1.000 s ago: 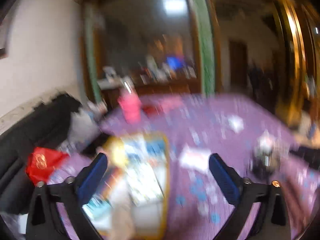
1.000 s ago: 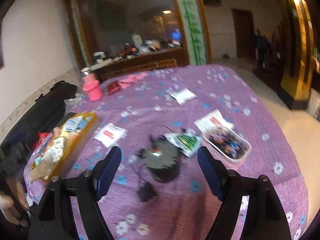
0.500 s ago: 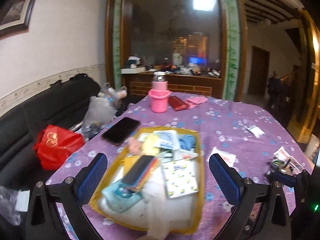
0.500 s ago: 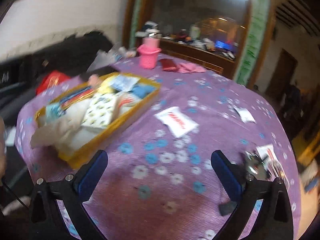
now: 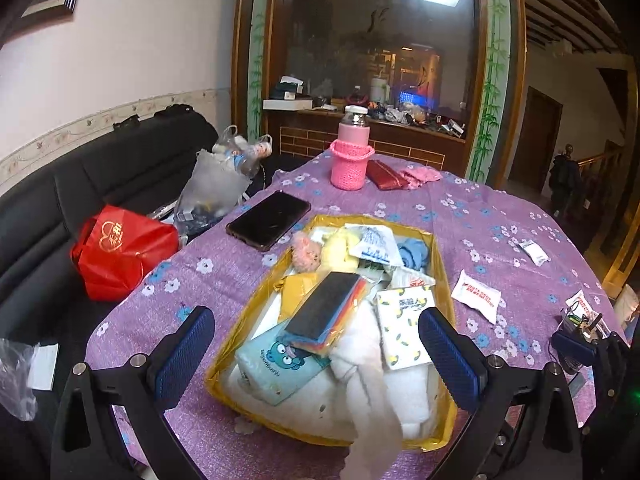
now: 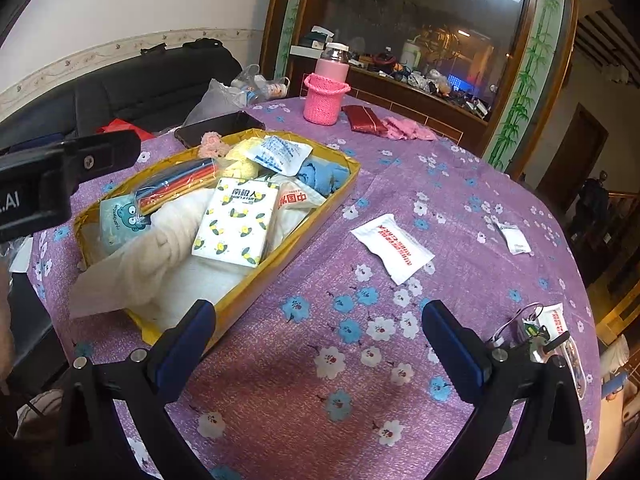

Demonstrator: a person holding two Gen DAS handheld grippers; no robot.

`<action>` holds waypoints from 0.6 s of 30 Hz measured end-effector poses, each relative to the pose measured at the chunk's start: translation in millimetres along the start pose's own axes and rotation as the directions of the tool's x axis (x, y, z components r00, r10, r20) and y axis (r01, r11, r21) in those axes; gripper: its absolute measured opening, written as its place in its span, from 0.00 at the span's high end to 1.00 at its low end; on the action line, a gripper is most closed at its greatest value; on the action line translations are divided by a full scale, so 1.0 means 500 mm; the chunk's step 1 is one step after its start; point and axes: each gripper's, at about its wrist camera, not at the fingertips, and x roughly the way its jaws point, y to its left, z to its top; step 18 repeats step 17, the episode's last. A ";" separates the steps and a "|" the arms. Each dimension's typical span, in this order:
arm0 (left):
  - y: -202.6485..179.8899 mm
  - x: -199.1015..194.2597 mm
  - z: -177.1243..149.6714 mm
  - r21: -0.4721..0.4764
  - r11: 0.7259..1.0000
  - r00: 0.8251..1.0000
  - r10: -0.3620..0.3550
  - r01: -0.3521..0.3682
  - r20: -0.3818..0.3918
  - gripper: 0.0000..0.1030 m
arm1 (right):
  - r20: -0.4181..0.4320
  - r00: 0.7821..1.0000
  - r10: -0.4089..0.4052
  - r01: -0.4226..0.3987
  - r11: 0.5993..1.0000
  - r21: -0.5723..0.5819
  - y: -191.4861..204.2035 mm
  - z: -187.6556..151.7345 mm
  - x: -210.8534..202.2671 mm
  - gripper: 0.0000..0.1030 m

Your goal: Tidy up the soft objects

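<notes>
On the purple flowered surface (image 6: 460,168) lies a yellow tray (image 5: 443,280) heaped with soft things. In the left wrist view it sits straight ahead of the left gripper (image 5: 318,354), its near half between the two blue fingers (image 5: 185,356) and below them. In the right wrist view the tray (image 6: 316,216) lies ahead and to the left of the right gripper (image 6: 319,346), whose left finger (image 6: 186,346) stands just over the tray's near corner.

A white towel (image 5: 372,396) fills the tray's near end and spills over its rim. On it rest a lemon-print tissue pack (image 6: 236,220), a pale blue tissue pack with a bear (image 5: 276,364) and a stack of coloured sponges (image 5: 326,308); farther back are a blue cloth (image 6: 324,174), a yellow cloth (image 5: 340,250), a white sachet (image 6: 278,152) and a pink fluffy ball (image 5: 305,251).

Around the tray: a black phone (image 5: 268,219) just beyond its far left corner, a pink crocheted holder with a bottle (image 6: 326,94), a red wallet (image 6: 364,119), a pink cloth (image 6: 406,128), and a white packet with red print (image 6: 394,246) lying loose ahead of the right gripper. A red bag (image 5: 120,250) sits on the black sofa (image 5: 52,184).

Both pairs of fingers are spread wide, holding and touching nothing.
</notes>
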 end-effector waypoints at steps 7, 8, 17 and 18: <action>0.012 0.011 -0.008 -0.005 1.000 1.000 0.001 -0.001 -0.025 0.00 | -0.009 1.000 0.012 -0.012 1.000 -0.014 0.022 0.002 0.007 0.00; 0.013 0.011 -0.009 -0.006 1.000 1.000 0.000 -0.001 -0.028 0.00 | -0.010 1.000 0.014 -0.014 1.000 -0.018 0.025 0.001 0.007 0.00; -0.010 0.009 -0.022 0.038 0.998 0.995 -0.056 0.059 -0.081 0.00 | -0.008 1.000 0.026 -0.026 1.000 0.013 0.008 -0.007 -0.003 0.00; -0.010 0.009 -0.022 0.038 0.998 0.995 -0.056 0.059 -0.081 0.00 | -0.008 1.000 0.026 -0.026 1.000 0.013 0.008 -0.007 -0.003 0.00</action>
